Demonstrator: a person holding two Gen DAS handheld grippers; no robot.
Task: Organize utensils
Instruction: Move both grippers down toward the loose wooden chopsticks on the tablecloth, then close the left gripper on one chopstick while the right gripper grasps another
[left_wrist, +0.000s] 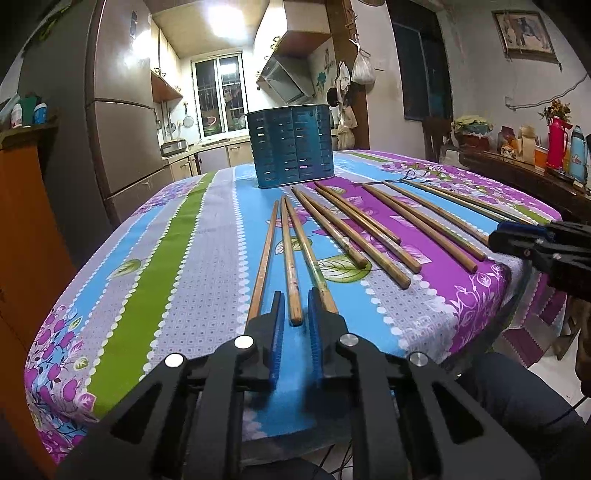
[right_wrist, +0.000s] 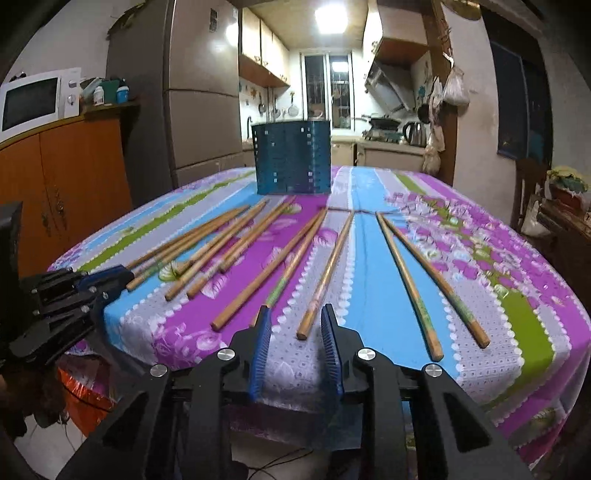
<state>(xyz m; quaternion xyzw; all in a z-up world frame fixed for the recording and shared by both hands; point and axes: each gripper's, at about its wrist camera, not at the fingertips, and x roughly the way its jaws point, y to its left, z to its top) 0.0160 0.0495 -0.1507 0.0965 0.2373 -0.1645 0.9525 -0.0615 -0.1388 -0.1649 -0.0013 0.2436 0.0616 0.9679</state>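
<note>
Several wooden chopsticks (left_wrist: 347, 229) lie fanned out on the flowered tablecloth; they also show in the right wrist view (right_wrist: 269, 254). A blue perforated utensil holder (left_wrist: 293, 146) stands upright behind them, also in the right wrist view (right_wrist: 291, 158). My left gripper (left_wrist: 295, 299) is open and empty, its jaws on either side of the near end of one chopstick (left_wrist: 290, 266). My right gripper (right_wrist: 295, 314) is open and empty, with the near end of another chopstick (right_wrist: 325, 277) between its jaws. Each gripper shows in the other's view: the right one (left_wrist: 517, 243), the left one (right_wrist: 107, 280).
The table's near edge (left_wrist: 258, 417) runs just under both grippers. A fridge (left_wrist: 122, 110) and an orange cabinet (right_wrist: 74, 173) stand to the left. A sideboard with bottles (left_wrist: 554, 147) stands to the right. The kitchen lies behind.
</note>
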